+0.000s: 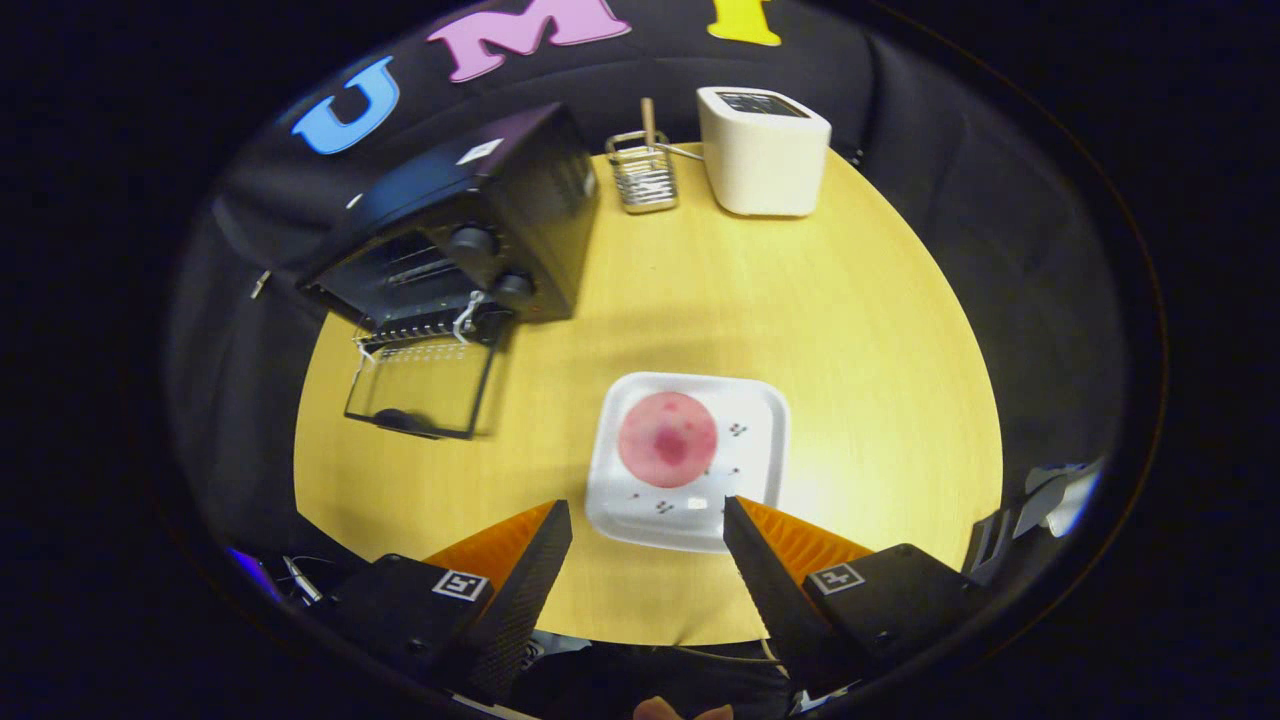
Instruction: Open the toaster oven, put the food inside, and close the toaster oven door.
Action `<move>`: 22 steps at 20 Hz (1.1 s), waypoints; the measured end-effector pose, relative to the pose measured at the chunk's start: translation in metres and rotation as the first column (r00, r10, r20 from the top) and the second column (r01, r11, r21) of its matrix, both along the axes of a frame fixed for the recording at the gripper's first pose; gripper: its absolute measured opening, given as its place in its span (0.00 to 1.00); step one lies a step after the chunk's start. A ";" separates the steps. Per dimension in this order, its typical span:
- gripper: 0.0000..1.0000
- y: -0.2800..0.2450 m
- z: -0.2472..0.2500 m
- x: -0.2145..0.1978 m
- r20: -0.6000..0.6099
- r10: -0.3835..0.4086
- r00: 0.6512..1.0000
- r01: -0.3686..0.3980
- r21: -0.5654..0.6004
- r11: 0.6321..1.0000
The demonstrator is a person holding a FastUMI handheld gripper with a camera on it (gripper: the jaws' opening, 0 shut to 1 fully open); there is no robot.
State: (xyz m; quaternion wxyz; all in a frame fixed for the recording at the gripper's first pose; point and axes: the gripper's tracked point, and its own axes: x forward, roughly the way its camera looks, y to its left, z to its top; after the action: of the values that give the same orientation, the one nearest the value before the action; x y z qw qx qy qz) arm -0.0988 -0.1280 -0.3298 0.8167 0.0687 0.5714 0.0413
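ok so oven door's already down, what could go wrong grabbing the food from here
The tongs are open above the near edge of the white plate; closing here might catch the rim, not the pink food. The flat food could slip when lifted. The lowered toaster oven door lies over the table, so a low carry may clip it.

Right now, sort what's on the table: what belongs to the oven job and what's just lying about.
For the job: toaster oven with its door already down; pink food on the white plate; open claw, plate just ahead.
Lying about: white toaster; wire rack holding a stick.
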 end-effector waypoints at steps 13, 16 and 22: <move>0.50 -0.052 -0.092 0.014 -0.263 -0.119 0.957 0.131 0.025 0.991; 0.14 -0.060 -0.094 0.015 -0.265 -0.165 0.950 0.172 0.004 0.985; 0.05 -0.056 -0.091 0.017 -0.222 -0.118 0.968 0.153 0.151 0.977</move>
State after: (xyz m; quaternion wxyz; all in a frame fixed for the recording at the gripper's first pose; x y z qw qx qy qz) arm -0.0822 -0.1837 -0.4203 0.7436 0.1800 0.6434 0.0255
